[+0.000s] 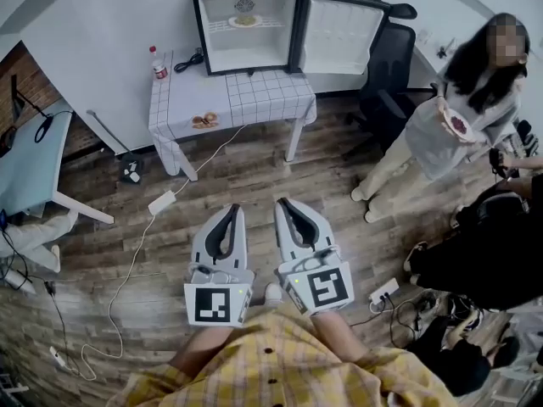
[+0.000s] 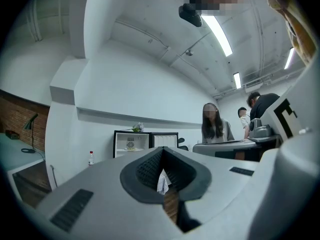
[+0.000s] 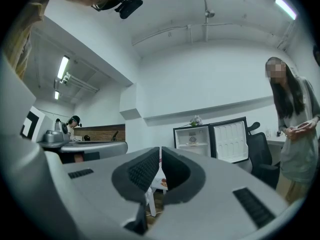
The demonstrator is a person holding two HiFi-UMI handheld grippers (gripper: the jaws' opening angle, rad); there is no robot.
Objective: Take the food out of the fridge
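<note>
A small black fridge stands on a table with a checked cloth at the far side of the room, its door swung open to the right. A plate of food sits on its upper shelf. Another plate of food lies on the table's front left corner. My left gripper and right gripper are held level side by side over the wooden floor, well short of the table. Both are shut with nothing between their jaws. The fridge shows far ahead in the left gripper view, and the fridge likewise in the right gripper view.
A bottle stands on the table left of the fridge. A black office chair is to the fridge's right. A person holding a plate stands at the right. Cables and a power strip lie on the floor; a desk is at left.
</note>
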